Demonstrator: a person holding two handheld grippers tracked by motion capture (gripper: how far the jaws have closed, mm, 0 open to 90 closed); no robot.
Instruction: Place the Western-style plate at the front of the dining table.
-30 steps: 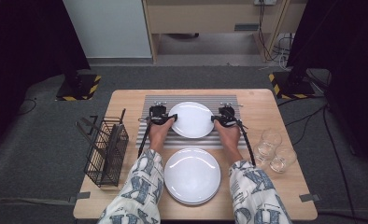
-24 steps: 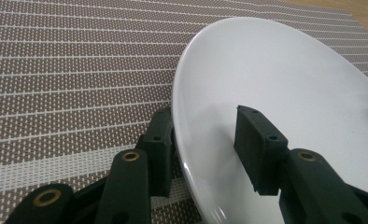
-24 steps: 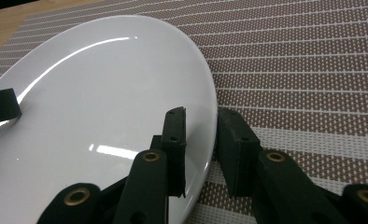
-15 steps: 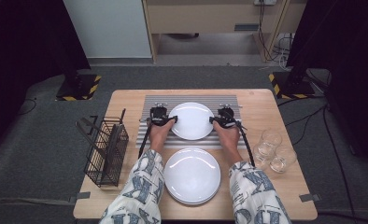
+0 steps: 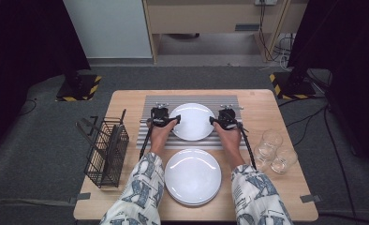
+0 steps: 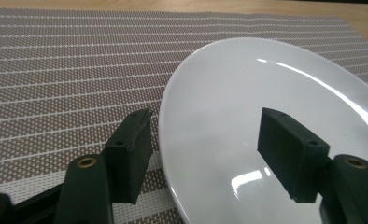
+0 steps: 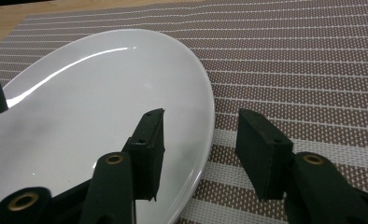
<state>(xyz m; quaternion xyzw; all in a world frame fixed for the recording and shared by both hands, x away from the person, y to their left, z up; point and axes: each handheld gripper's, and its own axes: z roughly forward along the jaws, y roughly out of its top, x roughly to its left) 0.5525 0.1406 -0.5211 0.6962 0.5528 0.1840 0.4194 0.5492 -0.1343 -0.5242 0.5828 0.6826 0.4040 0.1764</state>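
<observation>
Wooden table [image 5: 262, 105] w/ dark carpet around. Striped mat [image 5: 192, 100] lies on its far half, w/ a white plate [image 5: 192, 121] on it. Second white plate [image 5: 193, 176] sits nearer the person, off the mat. Wire basket [image 5: 105, 152] stands at table's left edge, clear glasses [image 5: 271, 143] at right. Left tongs [image 5: 172, 120] straddle the far plate's left rim, right tongs [image 5: 214, 121] its right rim. Both pairs have just been opening: jaws apart, rim between them, pads not pressing.

Evenly lit from overhead; bright glare streaks on glossy round white plate [image 6: 247, 121] toward 1 o'clock; dark room edges; near black claws slightly soft.
</observation>
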